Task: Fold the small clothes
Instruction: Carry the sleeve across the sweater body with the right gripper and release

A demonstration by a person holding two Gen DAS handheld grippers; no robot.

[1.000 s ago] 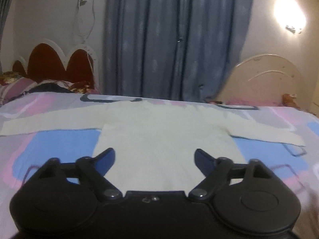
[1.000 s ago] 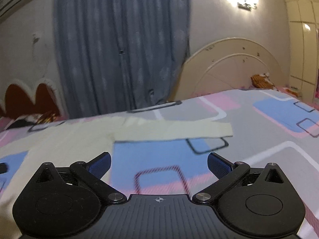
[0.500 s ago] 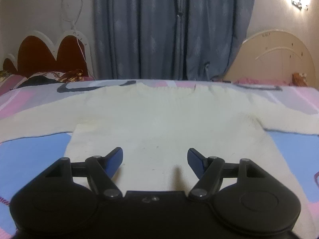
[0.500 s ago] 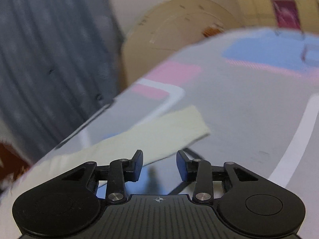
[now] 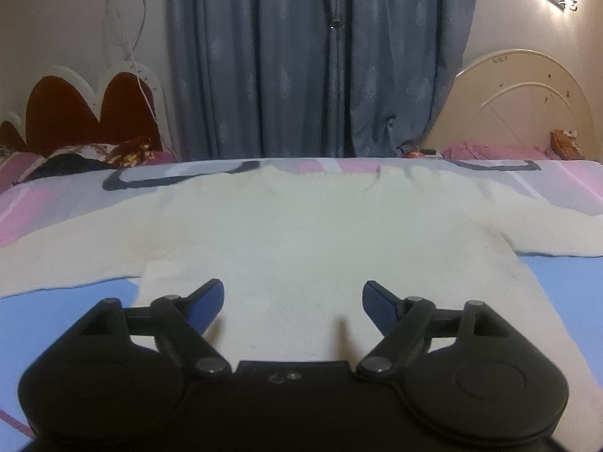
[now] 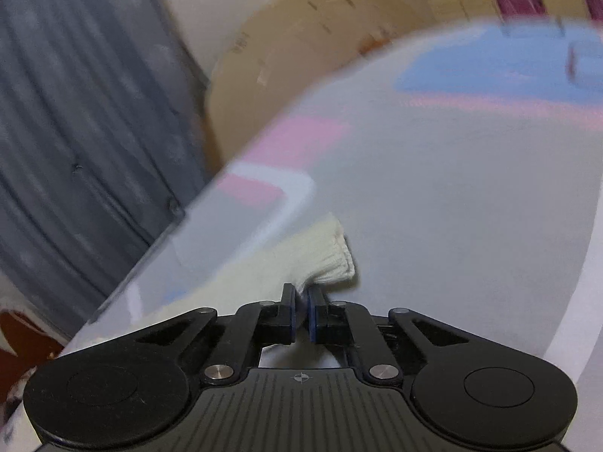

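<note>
A small cream knitted sweater (image 5: 301, 226) lies flat on the bed, neck at the far side and both sleeves spread out sideways. My left gripper (image 5: 292, 288) hovers low over its lower body, jaws opening, with nothing pinched between the blue pads. In the right wrist view, the ribbed cuff of the right sleeve (image 6: 328, 252) lies on the sheet. My right gripper (image 6: 300, 301) is rolled to one side, its jaws closing tight on the near edge of that sleeve, just behind the cuff.
The bed carries a sheet (image 5: 56, 320) patterned in blue, pink and grey. Behind it hang blue curtains (image 5: 320, 56). A red scalloped headboard (image 5: 75, 113) with pillows stands at the left, a cream arched headboard (image 5: 527, 105) at the right.
My right gripper swung right and down to the sleeve end, rolled, and shut on the sleeve. The left gripper moved forward and lower over the sweater's body and stayed open.
</note>
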